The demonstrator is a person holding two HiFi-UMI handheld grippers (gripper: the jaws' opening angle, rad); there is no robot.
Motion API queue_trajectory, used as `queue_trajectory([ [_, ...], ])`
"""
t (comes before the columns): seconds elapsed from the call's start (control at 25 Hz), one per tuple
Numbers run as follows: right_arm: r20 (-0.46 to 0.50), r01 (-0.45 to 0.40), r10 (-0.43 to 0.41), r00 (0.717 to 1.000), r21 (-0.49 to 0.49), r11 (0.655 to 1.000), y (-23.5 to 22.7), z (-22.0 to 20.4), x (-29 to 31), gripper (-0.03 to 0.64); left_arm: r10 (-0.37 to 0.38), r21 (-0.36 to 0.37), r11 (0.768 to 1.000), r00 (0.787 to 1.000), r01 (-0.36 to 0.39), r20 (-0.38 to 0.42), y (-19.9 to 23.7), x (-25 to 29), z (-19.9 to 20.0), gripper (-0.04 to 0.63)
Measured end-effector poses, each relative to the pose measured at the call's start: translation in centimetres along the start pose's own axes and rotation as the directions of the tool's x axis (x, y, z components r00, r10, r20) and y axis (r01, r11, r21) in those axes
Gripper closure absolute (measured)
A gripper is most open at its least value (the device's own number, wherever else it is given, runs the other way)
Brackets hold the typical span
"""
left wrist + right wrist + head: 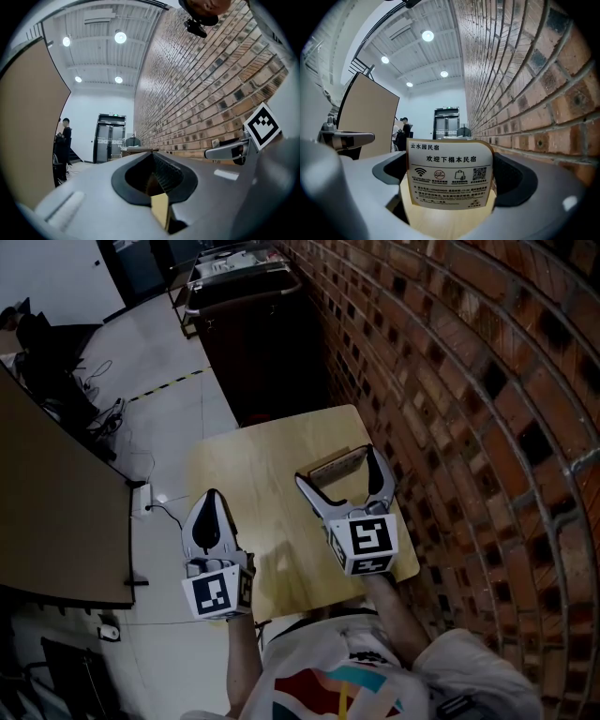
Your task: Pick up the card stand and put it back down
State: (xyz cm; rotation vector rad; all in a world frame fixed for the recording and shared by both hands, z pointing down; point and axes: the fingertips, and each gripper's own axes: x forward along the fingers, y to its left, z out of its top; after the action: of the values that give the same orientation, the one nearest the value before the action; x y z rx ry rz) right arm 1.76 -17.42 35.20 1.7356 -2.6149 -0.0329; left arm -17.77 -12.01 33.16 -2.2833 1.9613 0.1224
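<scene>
The white printed card stand with its tan wooden border (pixel 450 174) stands upright on the small pale wooden counter (pixel 246 463) against the red brick wall (pixel 450 381). The right gripper (pixel 338 468) is released, its jaws spread wide with the stand between them. In the right gripper view the printed face fills the gap, and a little room seems left on either side.

This looks like the grasp stage; the lift has not begun. The left gripper (pixel 212 499) rests apart near the counter's left edge, clenched on nothing (only a thin slit shows between its pads).

Next the right gripper needs to close squarely on the stand's two side edges. Then comes a straight lift and an equally level set-down, since a tilted grip could tip it.
</scene>
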Motion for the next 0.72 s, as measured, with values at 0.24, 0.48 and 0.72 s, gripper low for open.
queue_trajectory([
  [0.24,-0.014,0.002,-0.002,1.000,-0.001,1.000,0.1,-0.6,-0.2,0.071,-0.004,-0.008,1.000,1.000,0.004,-0.009,-0.1,-0.2,-0.3,0.591],
  [0.48,-0.039,0.004,-0.003,0.999,0.018,1.000,-0.3,-1.6,0.8,0.071,-0.010,-0.015,1.000,1.000,0.010,-0.018,0.0,-0.2,-0.6,0.591],
  [0.72,-0.110,0.023,-0.019,0.994,0.030,0.999,-1.3,-4.8,6.1,0.069,-0.015,-0.024,1.000,0.998,0.014,-0.057,0.1,0.0,-2.3,0.591],
])
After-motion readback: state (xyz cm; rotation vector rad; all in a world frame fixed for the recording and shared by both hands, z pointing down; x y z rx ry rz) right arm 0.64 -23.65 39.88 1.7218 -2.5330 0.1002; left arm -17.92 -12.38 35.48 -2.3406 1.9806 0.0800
